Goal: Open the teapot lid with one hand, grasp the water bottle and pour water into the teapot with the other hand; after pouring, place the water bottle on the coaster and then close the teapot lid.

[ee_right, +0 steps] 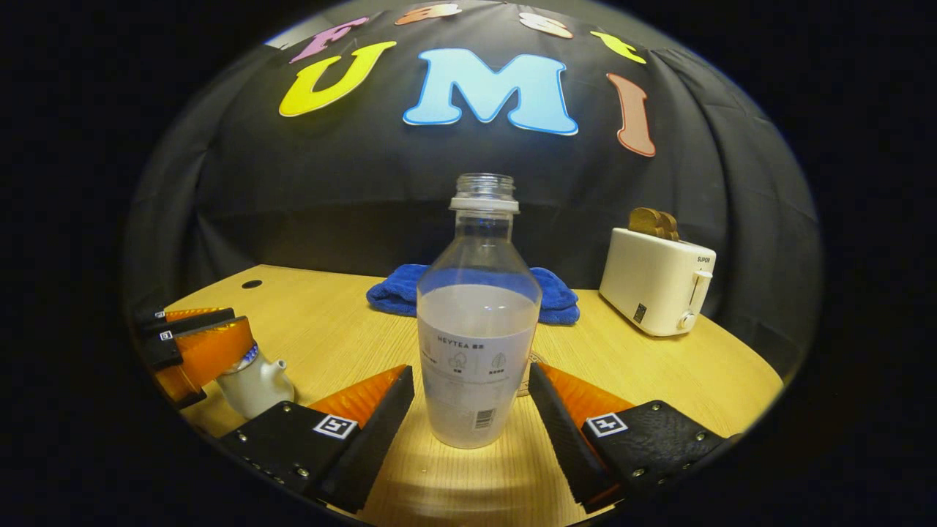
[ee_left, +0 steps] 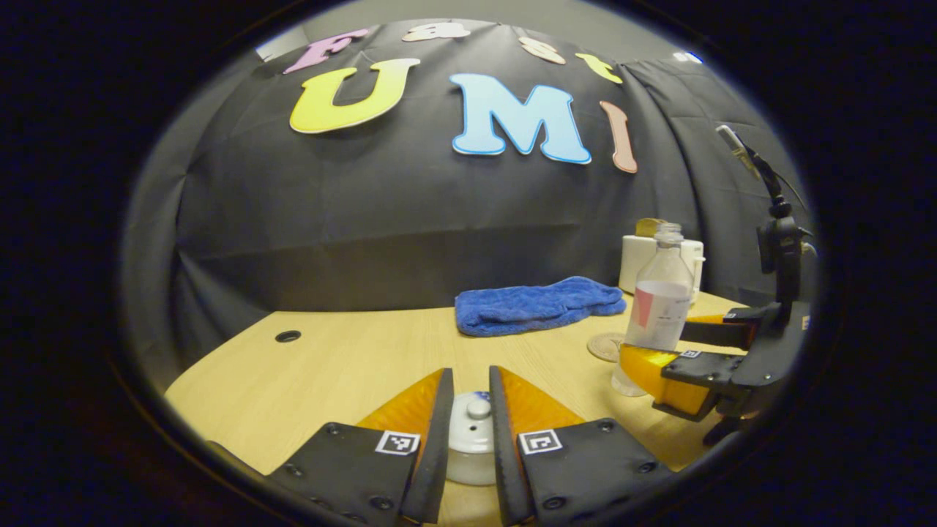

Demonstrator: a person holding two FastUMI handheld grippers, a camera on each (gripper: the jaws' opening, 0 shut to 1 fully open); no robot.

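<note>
My left gripper [ee_left: 468, 410] straddles the teapot lid [ee_left: 471, 428], fingers nearly closed around its knob; I should pinch squarely, then lift straight. My right gripper [ee_right: 472, 410] stands open around the table-standing water bottle [ee_right: 477, 329], not touching.

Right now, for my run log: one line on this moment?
left tool: astride teapot lid | right tool: open around water bottle | bottle upright on table

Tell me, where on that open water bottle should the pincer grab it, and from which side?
Probably around the straight lower body of the water bottle, coming in level from the front, as the right gripper already stands, one finger on each side with gaps left. The bottle is upright, uncapped and partly full, so a level side grip seems safest; the sloping shoulder and narrow neck look harder to hold.
</note>
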